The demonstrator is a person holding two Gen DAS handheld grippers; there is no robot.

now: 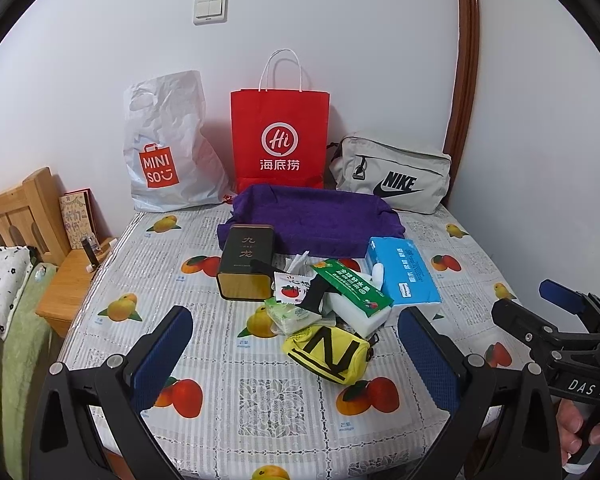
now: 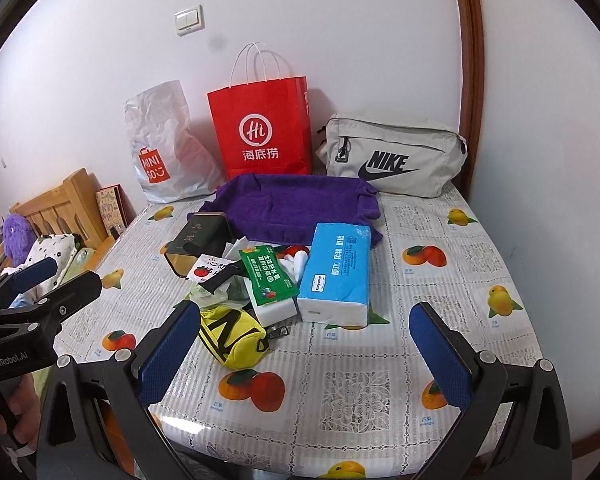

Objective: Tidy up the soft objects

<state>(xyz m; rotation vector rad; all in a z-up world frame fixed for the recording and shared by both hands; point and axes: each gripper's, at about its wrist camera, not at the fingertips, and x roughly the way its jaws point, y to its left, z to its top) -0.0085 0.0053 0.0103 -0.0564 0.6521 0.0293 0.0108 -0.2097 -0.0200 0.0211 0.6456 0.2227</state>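
Note:
A heap of small items lies mid-table: a yellow pouch (image 1: 327,354) (image 2: 232,336) in front, a blue tissue pack (image 1: 404,272) (image 2: 336,268), a green packet (image 1: 352,286) (image 2: 268,276) on a white block, small sachets and a dark tin (image 1: 246,264) (image 2: 198,240). Behind them spreads a purple towel (image 1: 312,216) (image 2: 296,204). My left gripper (image 1: 295,314) (image 2: 60,280) is open, short of the yellow pouch. My right gripper (image 2: 305,309) (image 1: 536,304) is open too, nearer the tissue pack, holding nothing.
Against the wall stand a white Miniso bag (image 1: 168,148), a red paper bag (image 1: 280,136) and a grey Nike bag (image 1: 392,176). The fruit-print tablecloth (image 1: 260,400) covers the table. A wooden bedhead (image 1: 16,212) and bedding lie left; a wooden door frame (image 1: 466,60) rises right.

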